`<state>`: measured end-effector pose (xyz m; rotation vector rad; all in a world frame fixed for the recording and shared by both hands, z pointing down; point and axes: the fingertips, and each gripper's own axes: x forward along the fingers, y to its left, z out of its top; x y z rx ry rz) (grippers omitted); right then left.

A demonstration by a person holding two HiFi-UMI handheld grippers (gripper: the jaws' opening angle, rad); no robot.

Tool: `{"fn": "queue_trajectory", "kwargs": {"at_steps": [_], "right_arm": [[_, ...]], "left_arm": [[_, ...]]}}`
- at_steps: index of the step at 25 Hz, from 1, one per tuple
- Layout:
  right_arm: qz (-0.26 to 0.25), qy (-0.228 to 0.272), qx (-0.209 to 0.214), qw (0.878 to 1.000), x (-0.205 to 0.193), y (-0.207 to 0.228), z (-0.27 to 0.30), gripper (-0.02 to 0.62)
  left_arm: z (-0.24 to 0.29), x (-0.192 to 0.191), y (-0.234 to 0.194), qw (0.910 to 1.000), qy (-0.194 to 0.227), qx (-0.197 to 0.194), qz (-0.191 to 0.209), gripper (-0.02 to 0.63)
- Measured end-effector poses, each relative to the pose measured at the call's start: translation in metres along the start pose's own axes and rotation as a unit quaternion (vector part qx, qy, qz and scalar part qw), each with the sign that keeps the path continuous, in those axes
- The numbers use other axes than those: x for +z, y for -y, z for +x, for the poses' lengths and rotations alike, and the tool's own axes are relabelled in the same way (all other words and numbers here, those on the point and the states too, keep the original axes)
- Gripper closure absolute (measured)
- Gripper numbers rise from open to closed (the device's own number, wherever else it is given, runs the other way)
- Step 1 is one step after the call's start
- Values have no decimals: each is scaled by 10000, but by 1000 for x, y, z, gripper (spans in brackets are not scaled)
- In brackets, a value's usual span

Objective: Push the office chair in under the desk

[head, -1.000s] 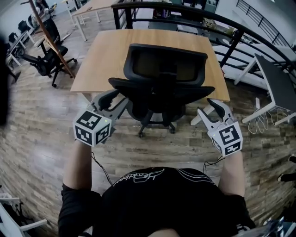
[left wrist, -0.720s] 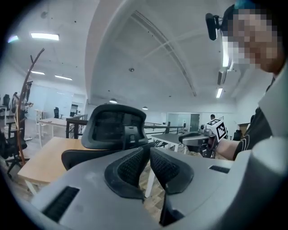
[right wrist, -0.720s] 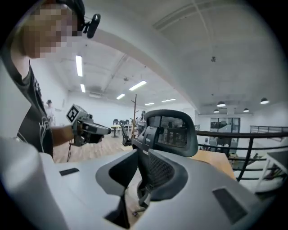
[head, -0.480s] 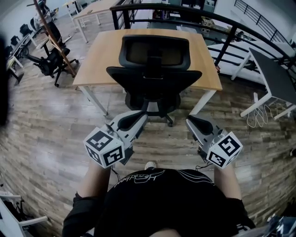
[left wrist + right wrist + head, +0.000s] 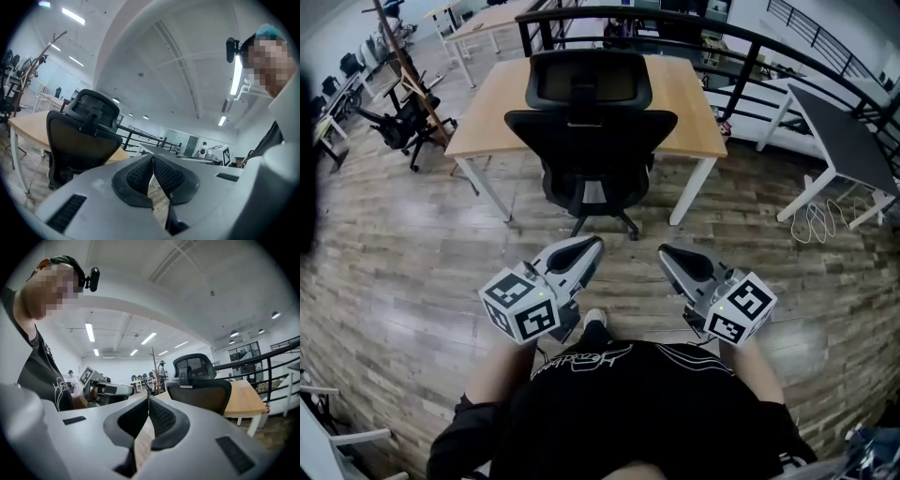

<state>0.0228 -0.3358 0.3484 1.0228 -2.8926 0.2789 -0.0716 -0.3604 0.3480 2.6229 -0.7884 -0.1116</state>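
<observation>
The black office chair [image 5: 591,141] stands at the near edge of the wooden desk [image 5: 689,108], its seat partly beneath the top and its back towards me. Both grippers are drawn back near my body, well apart from the chair. My left gripper [image 5: 592,246] is shut with nothing between its pads. My right gripper [image 5: 667,255] is shut and empty too. In the left gripper view the jaws [image 5: 153,157] meet, with the chair [image 5: 79,140] off to the left. The right gripper view shows closed jaws [image 5: 148,401] and the chair [image 5: 201,394] at the desk [image 5: 241,401].
Other black office chairs [image 5: 398,127] and a leaning wooden pole [image 5: 403,66] are at the left. A black railing [image 5: 750,47] runs behind the desk. A dark-topped table [image 5: 839,127] with cables [image 5: 820,220] on the wooden floor stands at the right.
Both grippers have come off the chair's sides, shut, and drawn back to my body. The chair now stands farther away, closer in under the desk.
</observation>
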Motion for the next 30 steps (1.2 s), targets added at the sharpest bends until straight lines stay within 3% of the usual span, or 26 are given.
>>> {"fn": "queue_trajectory", "kwargs": {"at_steps": [10,23,30], "right_arm": [[-114,48,-41,9999,-20,-44,-64,555],[-70,137,-53,9999,9,-60,-89,555],[-145,191,-21,9997,-57,-95,-110,555]], "left_arm": [[-22,-41,74,9999,-43,48,152,595],[-23,-23,112,9993,-271,24,259,595],[-54,-95,128,9991,-233,30,339,595]]}}
